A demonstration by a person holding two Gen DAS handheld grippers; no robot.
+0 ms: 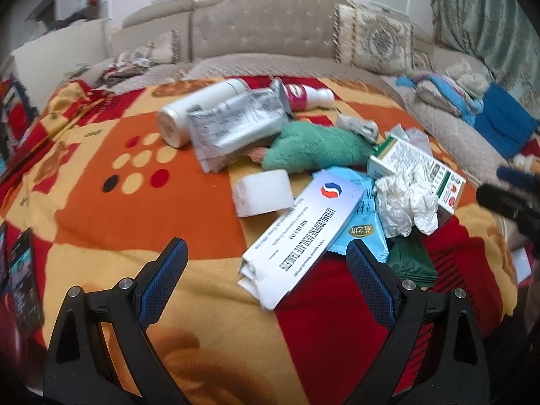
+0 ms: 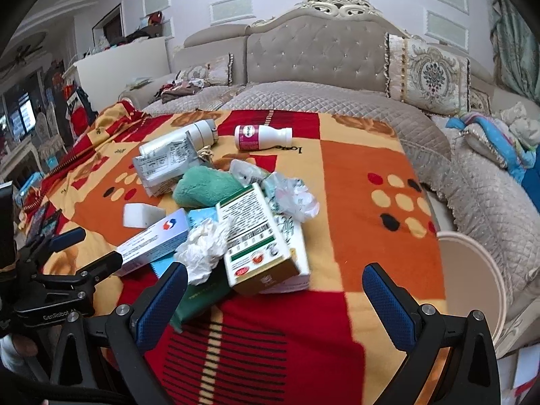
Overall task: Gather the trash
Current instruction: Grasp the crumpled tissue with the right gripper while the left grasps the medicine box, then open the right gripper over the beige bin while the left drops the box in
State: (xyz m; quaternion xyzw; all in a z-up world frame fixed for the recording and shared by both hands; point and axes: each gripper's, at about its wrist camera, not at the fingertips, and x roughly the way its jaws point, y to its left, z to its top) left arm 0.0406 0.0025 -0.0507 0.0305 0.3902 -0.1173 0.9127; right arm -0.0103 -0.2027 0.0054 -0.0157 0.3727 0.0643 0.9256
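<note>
A heap of trash lies on an orange, red and yellow blanket [image 1: 111,222]. It holds a flattened white medicine box [image 1: 303,236], a crumpled tissue [image 1: 405,202], a green-and-white carton [image 2: 256,236], a white foam block [image 1: 263,192], a silver foil pouch [image 1: 233,125], a white bottle [image 1: 189,111], a pink-labelled bottle [image 2: 260,136] and a green plush cloth [image 1: 314,148]. My left gripper [image 1: 266,256] is open, its jaws either side of the medicine box's near end. My right gripper [image 2: 275,280] is open just before the carton. The left gripper also shows in the right wrist view [image 2: 87,246].
A beige tufted sofa [image 2: 314,54] with patterned cushions [image 2: 428,74] runs behind and to the right. Folded clothes [image 2: 496,135] lie on its right side. A round tan rim [image 2: 472,263] stands at the blanket's right edge. Dark packets [image 1: 23,270] lie at the far left.
</note>
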